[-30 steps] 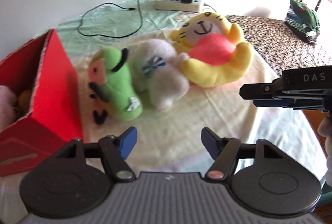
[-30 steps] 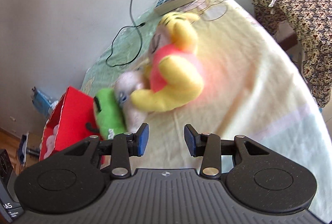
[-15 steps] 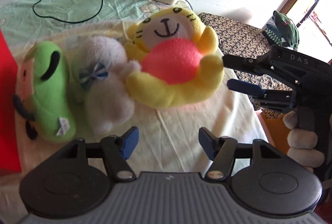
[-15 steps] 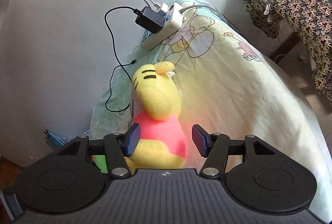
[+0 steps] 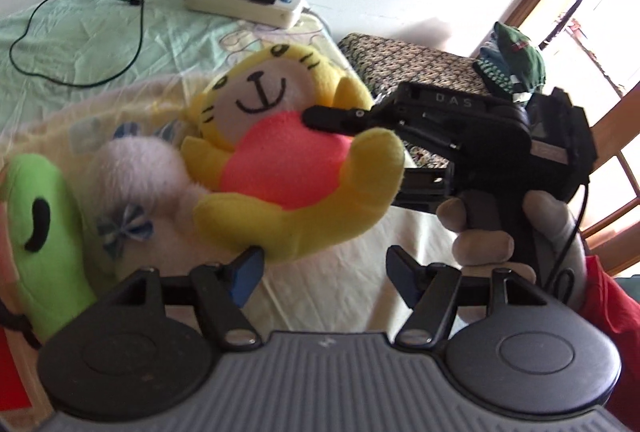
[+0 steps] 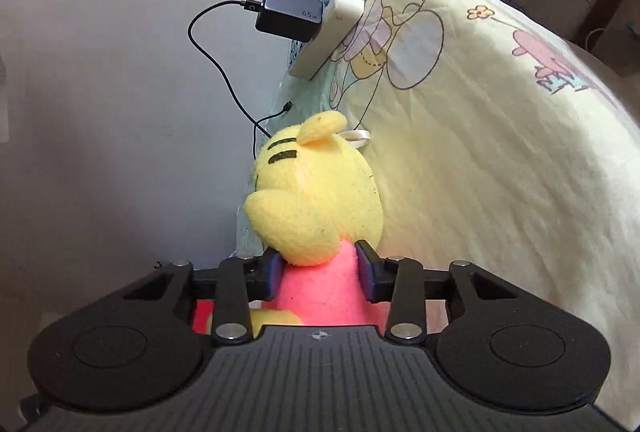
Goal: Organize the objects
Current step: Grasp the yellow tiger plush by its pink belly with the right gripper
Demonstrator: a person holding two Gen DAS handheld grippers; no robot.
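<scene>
The yellow plush (image 5: 288, 168) with a pink belly lies on the pale sheet (image 6: 500, 172), face up toward the left wrist camera, its whiskered face at the far end and its legs toward the lens. The right gripper (image 6: 320, 270) is clamped on it: in the right wrist view both blue pads press into the pink torso just below the head, one on each side. In the left wrist view the same gripper (image 5: 332, 128) reaches in from the plush's right, its upper finger lying across the top of the pink belly under the chin; the lower finger is hidden behind the plush's arm. A gloved hand (image 5: 516, 228) holds that gripper's black handle.

Touching the plush's left side is a white plush (image 5: 148, 184) with a small blue bow, and beyond that, farther left, a green plush (image 5: 48, 240) with a black eye mark. The left gripper (image 5: 320, 274) hovers in front of the yellow plush's legs, fingers spread apart with nothing between them.

Behind the plush's head, on the green part of the sheet, sits a power strip (image 5: 244, 4) with a black charger (image 6: 288, 14) plugged in and a black cable (image 5: 80, 72) looping away. To the plush's right, past the sheet's edge, stands a patterned stool (image 5: 416, 64) with a green cloth bundle (image 5: 516, 60) on it.
</scene>
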